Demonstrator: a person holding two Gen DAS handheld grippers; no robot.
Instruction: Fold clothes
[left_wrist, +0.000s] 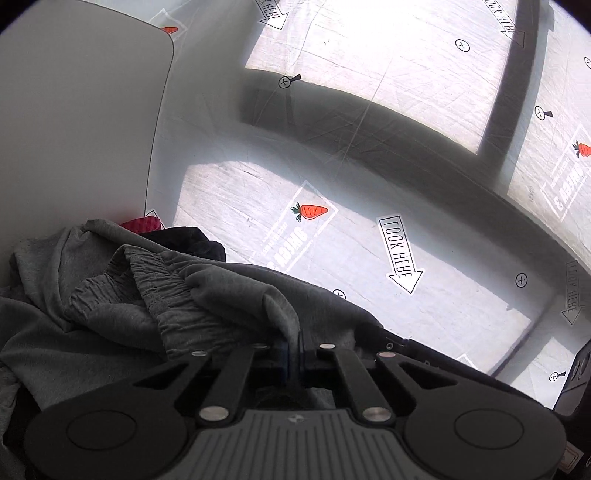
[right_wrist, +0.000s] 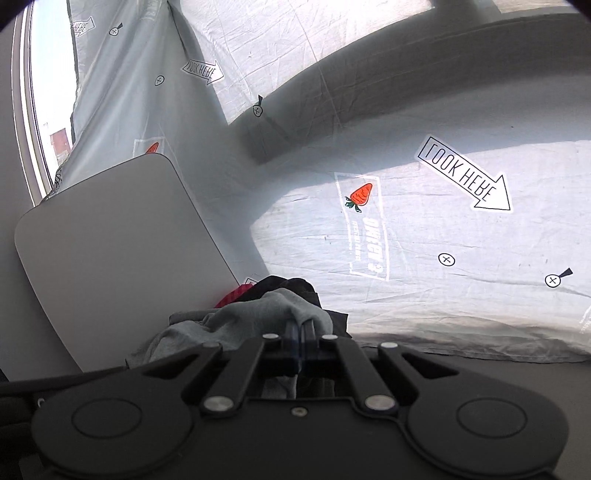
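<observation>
A grey garment (left_wrist: 155, 295) with a ribbed elastic waistband (left_wrist: 173, 291) hangs bunched in front of me. In the left wrist view my left gripper (left_wrist: 293, 349) is shut, a fold of this grey cloth pinched between its pads. In the right wrist view my right gripper (right_wrist: 300, 330) is shut on another part of the grey garment (right_wrist: 255, 314), which drapes over its fingertips. Behind the grey cloth lie a dark garment (right_wrist: 291, 286) and a red one (right_wrist: 231, 295); both also show in the left wrist view, dark garment (left_wrist: 192, 240), red garment (left_wrist: 142, 224).
A grey table (right_wrist: 110, 240) with rounded corners stands to the left, table (left_wrist: 74, 110). The floor is covered by a white printed sheet (left_wrist: 369, 240) with carrot and arrow marks, in sunlit patches and shadow bands. A window (right_wrist: 44, 110) is at the far left.
</observation>
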